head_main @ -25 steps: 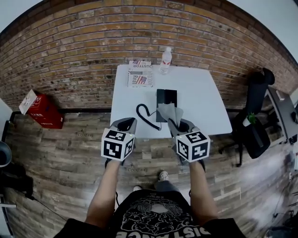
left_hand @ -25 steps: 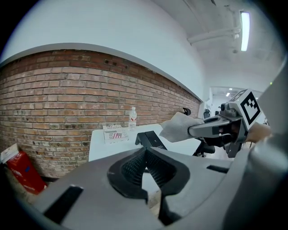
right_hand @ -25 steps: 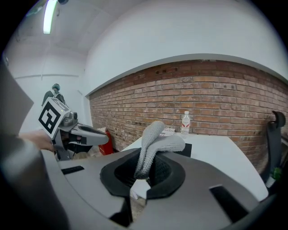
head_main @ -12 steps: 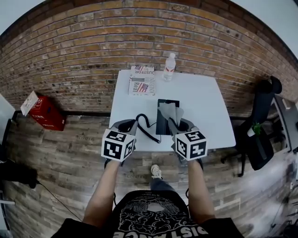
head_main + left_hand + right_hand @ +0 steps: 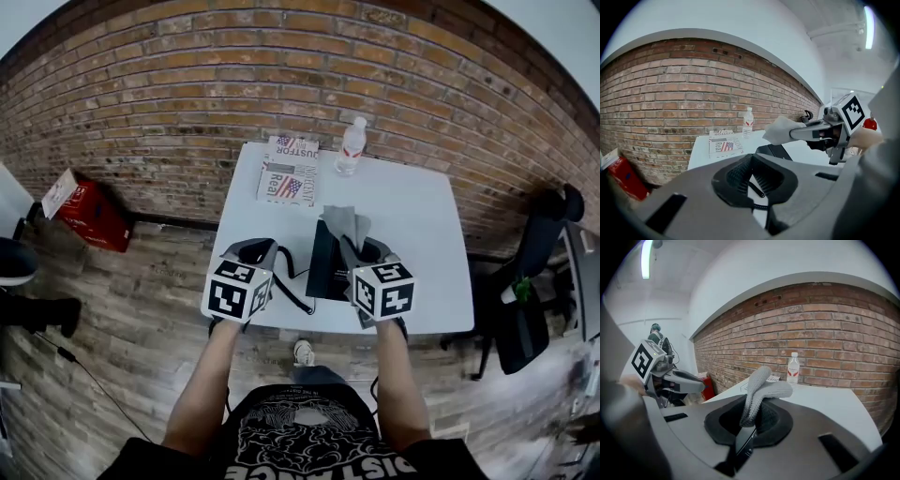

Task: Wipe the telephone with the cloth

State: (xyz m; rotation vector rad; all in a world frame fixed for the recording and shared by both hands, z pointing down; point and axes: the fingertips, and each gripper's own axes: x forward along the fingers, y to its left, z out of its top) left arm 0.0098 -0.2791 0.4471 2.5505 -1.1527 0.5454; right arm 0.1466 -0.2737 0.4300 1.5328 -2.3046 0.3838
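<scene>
A black telephone (image 5: 328, 264) lies on the white table (image 5: 422, 234), its coiled cord (image 5: 292, 287) trailing off to the left. My right gripper (image 5: 360, 251) is shut on a grey cloth (image 5: 347, 223), which stands up out of the jaws just above the phone's right side. In the right gripper view the cloth (image 5: 761, 385) folds over between the jaws of the right gripper (image 5: 754, 414), with the phone (image 5: 742, 442) below. My left gripper (image 5: 253, 253) hangs over the table's front left, left of the phone, shut on nothing. In the left gripper view the left gripper (image 5: 752, 161) has the cord showing under it.
A folded newspaper (image 5: 289, 174) and a clear water bottle (image 5: 352, 146) stand at the table's far edge against the brick wall. A red box (image 5: 89, 212) sits on the wooden floor at the left. A black office chair (image 5: 534, 281) stands to the right of the table.
The table has come closer and both grippers now reach over its front edge. The cloth has moved from in front of the phone to above it. Both grippers stay shut.
</scene>
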